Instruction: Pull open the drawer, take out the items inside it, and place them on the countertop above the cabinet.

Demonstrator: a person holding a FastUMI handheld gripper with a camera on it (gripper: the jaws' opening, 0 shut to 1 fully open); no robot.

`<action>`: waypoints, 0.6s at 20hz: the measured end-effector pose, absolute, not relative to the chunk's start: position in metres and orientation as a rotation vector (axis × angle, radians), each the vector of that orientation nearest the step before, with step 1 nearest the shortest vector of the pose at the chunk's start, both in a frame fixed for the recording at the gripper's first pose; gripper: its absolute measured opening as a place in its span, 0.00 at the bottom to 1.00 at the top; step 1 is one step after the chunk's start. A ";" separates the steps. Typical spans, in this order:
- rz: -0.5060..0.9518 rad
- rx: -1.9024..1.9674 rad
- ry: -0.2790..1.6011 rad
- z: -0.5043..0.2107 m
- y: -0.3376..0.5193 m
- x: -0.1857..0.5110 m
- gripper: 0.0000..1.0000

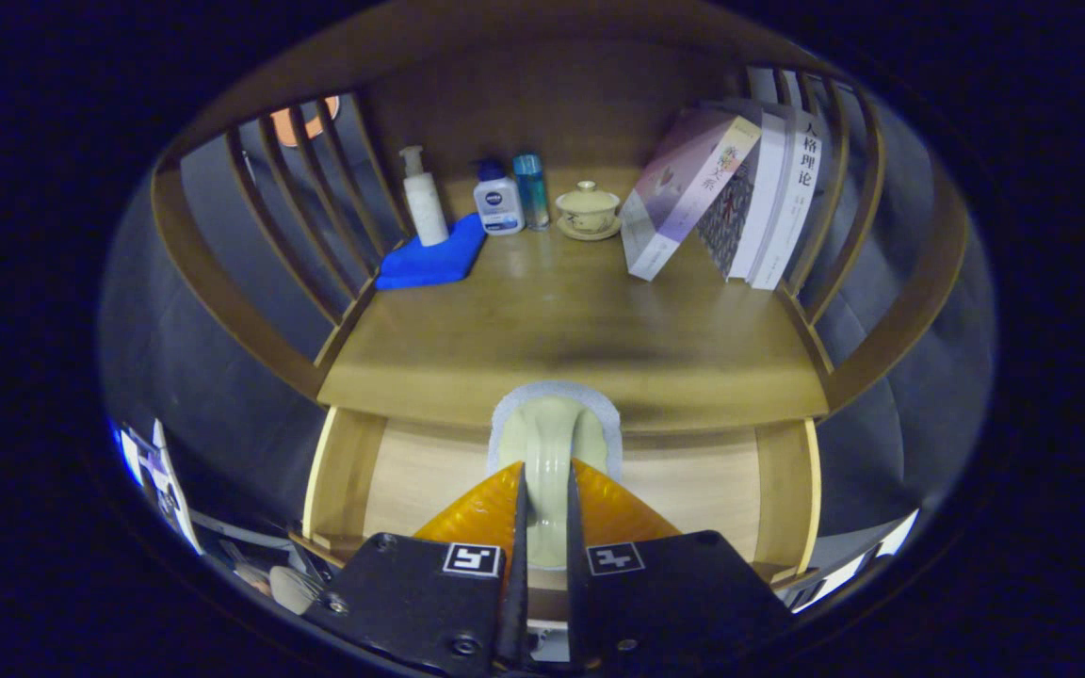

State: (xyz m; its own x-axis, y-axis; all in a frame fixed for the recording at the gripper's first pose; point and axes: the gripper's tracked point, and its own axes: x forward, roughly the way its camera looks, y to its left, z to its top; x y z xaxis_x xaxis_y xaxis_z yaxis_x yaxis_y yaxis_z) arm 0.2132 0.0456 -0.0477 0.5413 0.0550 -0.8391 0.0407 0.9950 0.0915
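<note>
gripper (pixel 542 485) clamps cream cup (pixel 550 443) above drawer (pixel 693 480).

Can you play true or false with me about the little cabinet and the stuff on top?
1. The gripper is shut on the drawer handle. True.
2. The blue cloth lies under the books. False: it lies across the countertop from them, by the pump bottle.
3. The lidded teacup sits on a saucer. True.
4. The books lie flat in a pile. False: they stand leaning.
</note>
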 end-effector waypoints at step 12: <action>-0.074 0.135 1.025 -0.074 0.036 0.315 0.20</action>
